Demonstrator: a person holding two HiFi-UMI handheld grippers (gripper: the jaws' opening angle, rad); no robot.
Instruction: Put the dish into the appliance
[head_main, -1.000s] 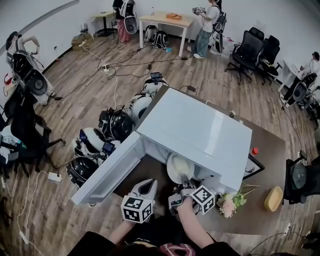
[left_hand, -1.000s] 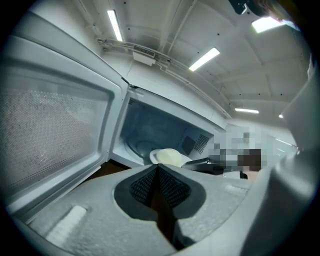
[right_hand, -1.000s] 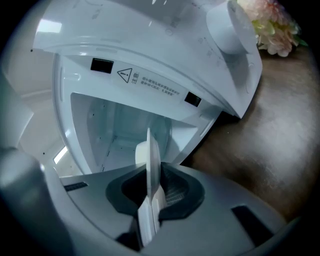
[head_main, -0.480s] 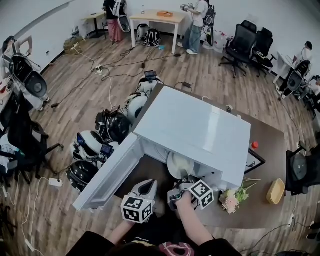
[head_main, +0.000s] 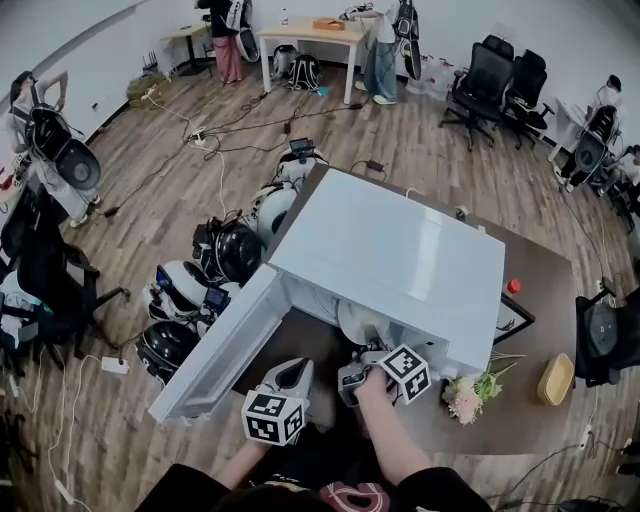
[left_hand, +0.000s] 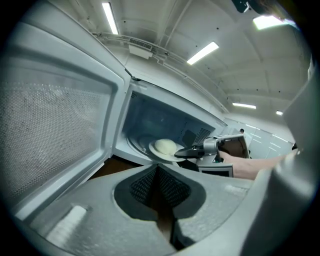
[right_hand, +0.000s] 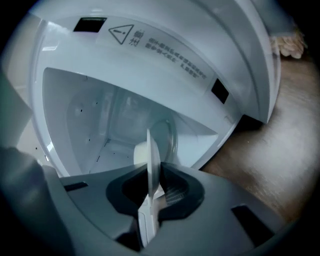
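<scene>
Dish (right_hand: 152, 155) clamped by near rim in right gripper (right_hand: 150, 197); jaws narrow, pads pressed on both faces of the rim. Pale, round-topped food (left_hand: 165, 146) heaped on top. Held in the mouth of the microwave (head_main: 400, 255), far part inside the cavity, above the glass turntable (left_hand: 136, 145); touching it or not, cannot tell.

Left gripper (head_main: 291, 372) just left of the right one, jaws together, nothing between them, in front of the opening, apart from the dish.

Door (head_main: 215, 350) swung wide open to the left. Warning label (right_hand: 155, 42) across upper frame of the opening.

Microwave standing on brown table (head_main: 545, 300). Right of it on the table: bunch of flowers (head_main: 462, 402), tan oval basket (head_main: 551, 380), small red object (head_main: 513, 286) farther off. Wood floor (head_main: 150, 200) to the left, black-and-white helmet-like gear (head_main: 225, 250) piled against the table.
</scene>
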